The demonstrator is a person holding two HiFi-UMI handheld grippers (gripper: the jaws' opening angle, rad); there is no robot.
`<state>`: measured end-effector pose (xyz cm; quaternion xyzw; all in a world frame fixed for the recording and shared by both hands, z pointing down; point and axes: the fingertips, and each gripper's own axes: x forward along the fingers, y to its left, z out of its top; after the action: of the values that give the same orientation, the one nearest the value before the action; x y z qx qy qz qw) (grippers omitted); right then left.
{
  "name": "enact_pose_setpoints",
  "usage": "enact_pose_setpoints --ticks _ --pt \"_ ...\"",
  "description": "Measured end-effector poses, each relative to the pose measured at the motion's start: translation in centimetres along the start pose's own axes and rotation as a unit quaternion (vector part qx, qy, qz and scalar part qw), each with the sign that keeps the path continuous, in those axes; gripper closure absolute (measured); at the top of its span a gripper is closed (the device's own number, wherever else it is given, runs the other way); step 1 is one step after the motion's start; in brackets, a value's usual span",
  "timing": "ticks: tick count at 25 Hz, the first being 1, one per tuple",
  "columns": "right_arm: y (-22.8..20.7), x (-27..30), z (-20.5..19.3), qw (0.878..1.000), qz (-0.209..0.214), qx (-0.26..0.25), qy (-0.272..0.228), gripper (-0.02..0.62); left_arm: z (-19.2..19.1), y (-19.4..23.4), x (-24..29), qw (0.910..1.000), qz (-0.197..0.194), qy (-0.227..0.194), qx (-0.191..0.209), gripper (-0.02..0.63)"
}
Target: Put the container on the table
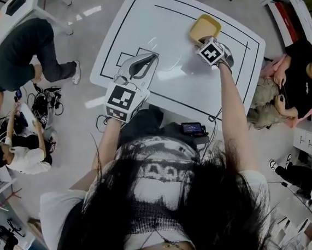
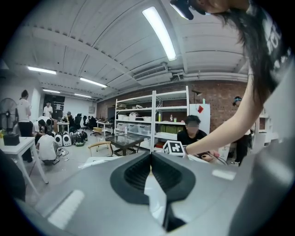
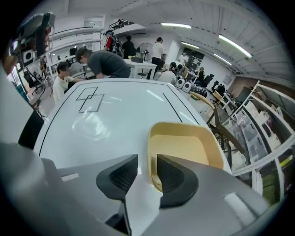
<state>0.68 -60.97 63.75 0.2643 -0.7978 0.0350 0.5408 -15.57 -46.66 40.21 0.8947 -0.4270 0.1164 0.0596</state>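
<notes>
- Head view: the yellow container (image 1: 205, 27) sits flat on the far part of the white table (image 1: 155, 22), inside the black lines (image 1: 172, 14) drawn on it.
  - The right gripper (image 1: 207, 44) is pitched down just at the container's near edge.
  - The left gripper (image 1: 150, 60) lies low over the near part of the table, well apart from the container.
  - We judge the placing itself done. What seems left is to draw the right gripper clear without dragging the rim.
- Left gripper view: this view alone settles the left tool.
  - The left gripper (image 2: 150, 159) has its jaws pressed together with nothing between them.
  - It points out across the room toward the shelving (image 2: 152, 115), so neither the container nor its spot shows here.
  - We do see the marker cube (image 2: 174, 147) of the other tool, at the end of the person's outstretched arm.
- Right gripper view: here we get what the head view hides under that cube.
  - The jaws of the right gripper (image 3: 147, 168) stand apart, and the container's near wall rises in the gap close to one pad.
  - Neither pad presses on it, as far as we can tell.
  - The container (image 3: 184, 143) is empty and upright, its base on the table (image 3: 115, 110) near the far corner.
  - We read it as resting on its own and no longer gripped.
</notes>
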Motion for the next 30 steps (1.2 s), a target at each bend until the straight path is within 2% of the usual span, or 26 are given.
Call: enact_pose_setpoints --ticks 1,3,8,13,16,20,24,30 --pt "0.0 -0.3 0.1 1.0 0.001 0.014 -0.009 0.455 0.0 -0.2 0.1 1.0 -0.001 -0.001 -0.002 0.606" --pt "-0.1 -1.3 0.5 0.999 -0.004 0.035 -0.031 0.453 0.2 -0.6 0.3 0.9999 -0.005 -0.004 -0.008 0.606" --pt "0.6 -5.6 1.5 0.995 -0.02 0.041 -0.091 0.453 1.0 -2.1 0.9 0.9997 -0.014 -0.014 -0.017 0.606" --pt "2.9 -11.3 1.9 0.982 -0.03 0.085 -0.168 0.456 1.5 -4.4 1.1 0.9996 -0.017 -0.017 -0.011 0.606" --pt "5.2 -14.6 1.2 0.97 -0.036 0.119 -0.21 0.456 1.8 -6.1 0.9 0.9995 -0.02 -0.021 -0.015 0.606" --pt "8.4 -18.6 -0.8 0.952 -0.045 0.154 -0.261 0.457 2.0 -8.8 0.7 0.9988 -0.026 -0.029 -0.028 0.606" --pt "12.2 -21.9 -4.0 0.951 -0.055 0.147 -0.268 0.468 1.8 -12.5 -0.1 0.999 -0.024 -0.028 -0.026 0.606" --pt "17.5 -26.9 -8.8 0.938 -0.051 0.162 -0.302 0.494 0.6 -18.5 -2.0 0.9994 -0.008 -0.024 -0.025 0.606"
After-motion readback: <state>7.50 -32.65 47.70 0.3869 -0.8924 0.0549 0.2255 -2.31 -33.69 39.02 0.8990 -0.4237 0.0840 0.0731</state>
